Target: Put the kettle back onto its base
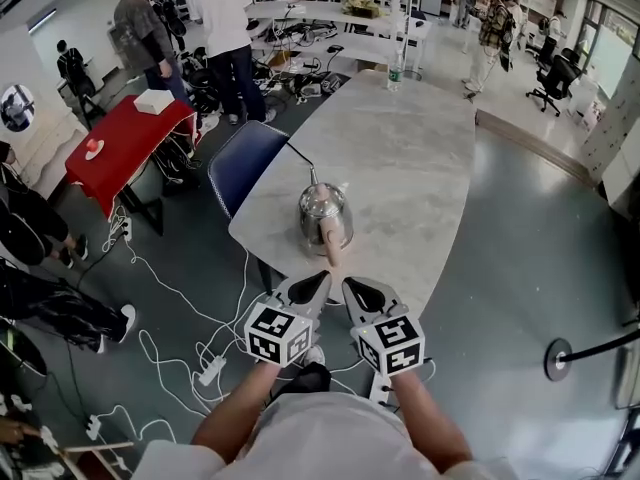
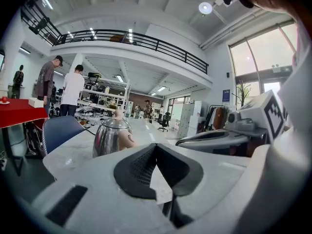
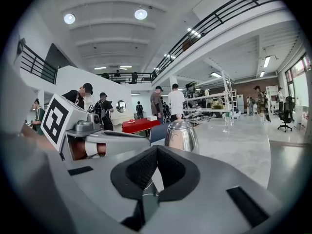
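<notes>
Wide grey workshop floor, and over at nine o'clock sits a red table (image 1: 118, 150) with a white box (image 1: 154, 100) on top. White cables (image 1: 190, 353) snake across the floor below it at seven o'clock. Up at eleven, a person in a dark top (image 1: 140, 23) and another in a white shirt (image 1: 225, 13) stand with their backs turned.

Moving along, a blue chair (image 1: 243, 163) is tucked against the near-left edge of the long marbled table (image 1: 410, 158). And there's the kettle (image 1: 322, 213), shiny steel, upright on the table's near end close to the edge. Its pale handle (image 1: 331, 243) points to six o'clock, straight at the grippers. A dark cord (image 1: 300, 160) trails off behind it toward eleven. What lies right under the kettle I can't make out.

Now the left gripper (image 1: 318, 282), level at six o'clock from the kettle, near the handle's end. Its jaws are pressed together with nothing between them. Right alongside it is the right gripper (image 1: 356, 288), its jaws closed tip to tip the same way and just as empty.

Further right, a bottle (image 1: 395, 72) stands at the table's far end at twelve o'clock. A person in a patterned jacket (image 1: 490, 28) stands at one, a black office chair (image 1: 552, 76) at two. Down at four o'clock is the round foot of a barrier post (image 1: 558, 358).
</notes>
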Available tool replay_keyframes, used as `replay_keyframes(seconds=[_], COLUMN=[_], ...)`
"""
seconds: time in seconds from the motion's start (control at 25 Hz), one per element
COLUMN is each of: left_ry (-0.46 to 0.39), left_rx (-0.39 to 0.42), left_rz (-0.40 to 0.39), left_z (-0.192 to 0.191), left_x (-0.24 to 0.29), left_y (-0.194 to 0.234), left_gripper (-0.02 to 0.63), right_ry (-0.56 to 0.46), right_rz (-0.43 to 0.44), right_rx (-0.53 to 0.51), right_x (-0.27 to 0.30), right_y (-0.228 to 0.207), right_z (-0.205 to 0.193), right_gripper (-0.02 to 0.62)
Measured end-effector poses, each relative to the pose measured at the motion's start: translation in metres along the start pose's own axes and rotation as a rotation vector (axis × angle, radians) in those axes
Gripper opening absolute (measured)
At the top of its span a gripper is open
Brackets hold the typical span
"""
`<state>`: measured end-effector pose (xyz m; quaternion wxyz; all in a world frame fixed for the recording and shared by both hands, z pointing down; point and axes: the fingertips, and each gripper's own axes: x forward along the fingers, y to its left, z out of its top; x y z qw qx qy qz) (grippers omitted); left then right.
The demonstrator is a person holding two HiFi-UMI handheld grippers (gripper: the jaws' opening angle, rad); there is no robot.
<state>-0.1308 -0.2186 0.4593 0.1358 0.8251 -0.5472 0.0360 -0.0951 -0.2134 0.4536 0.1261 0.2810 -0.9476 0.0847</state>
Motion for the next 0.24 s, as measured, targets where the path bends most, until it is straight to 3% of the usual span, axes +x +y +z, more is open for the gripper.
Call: replay_keyframes(seconds=[0.24], left_ry=[0.0], left_rx=[0.001], left_rz=[-0.001], left_z=[-0.0004], left_x=[0.0013], left_y=[0.0021], left_gripper=[0.008], right_ry=[0.001], right_rz=[0.004], right_rx=[0.001], right_x=[0.0048], right_y=[0.0007], right_z=[0.0006], right_gripper=[0.005])
